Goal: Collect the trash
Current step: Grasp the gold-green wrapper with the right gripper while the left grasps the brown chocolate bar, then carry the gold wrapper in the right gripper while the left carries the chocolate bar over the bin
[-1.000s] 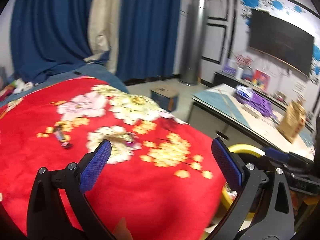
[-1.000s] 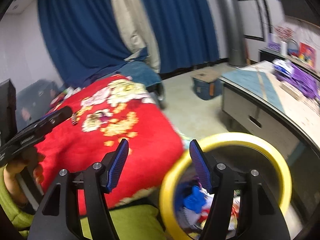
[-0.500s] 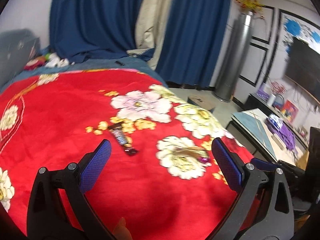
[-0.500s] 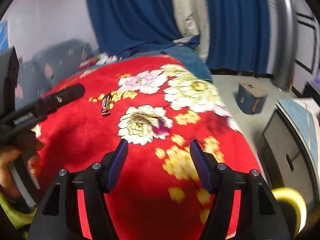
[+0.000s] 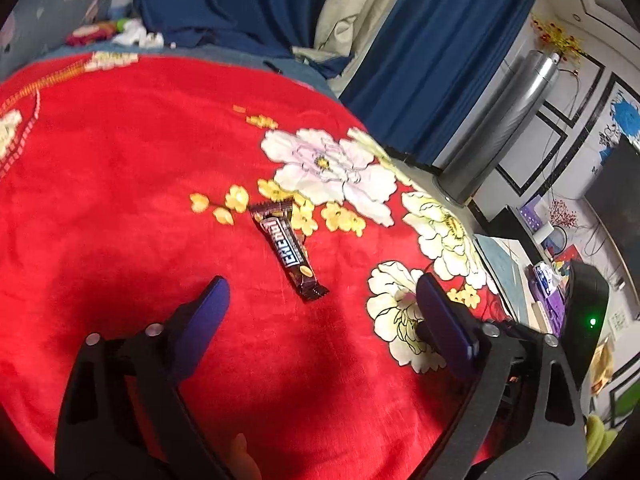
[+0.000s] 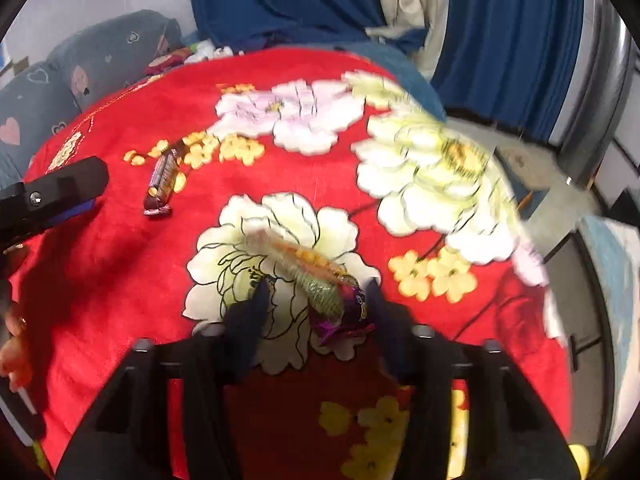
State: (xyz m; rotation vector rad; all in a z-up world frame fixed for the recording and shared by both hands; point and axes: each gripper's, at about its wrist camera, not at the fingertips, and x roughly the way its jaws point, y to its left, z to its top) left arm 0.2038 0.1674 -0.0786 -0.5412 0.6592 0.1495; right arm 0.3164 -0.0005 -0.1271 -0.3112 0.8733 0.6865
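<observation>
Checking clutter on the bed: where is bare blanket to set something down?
Free: the plain red blanket left of the brown wrapper, and the red strip nearest the grippers. Crowded: the white flower by the right gripper, closing around the orange-purple wrapper.

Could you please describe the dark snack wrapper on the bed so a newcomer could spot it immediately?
Start from the red floral blanket covering the bed. Near its middle, beside the small yellow printed flowers, lies a dark brown bar wrapper. Unlike the crumpled orange-and-purple wrapper, it is flat, long, with white lettering.

Red floral blanket (image 5: 120, 152), blue curtains (image 5: 420, 60), silver column (image 5: 500, 128), dark television (image 5: 616, 196)
</observation>
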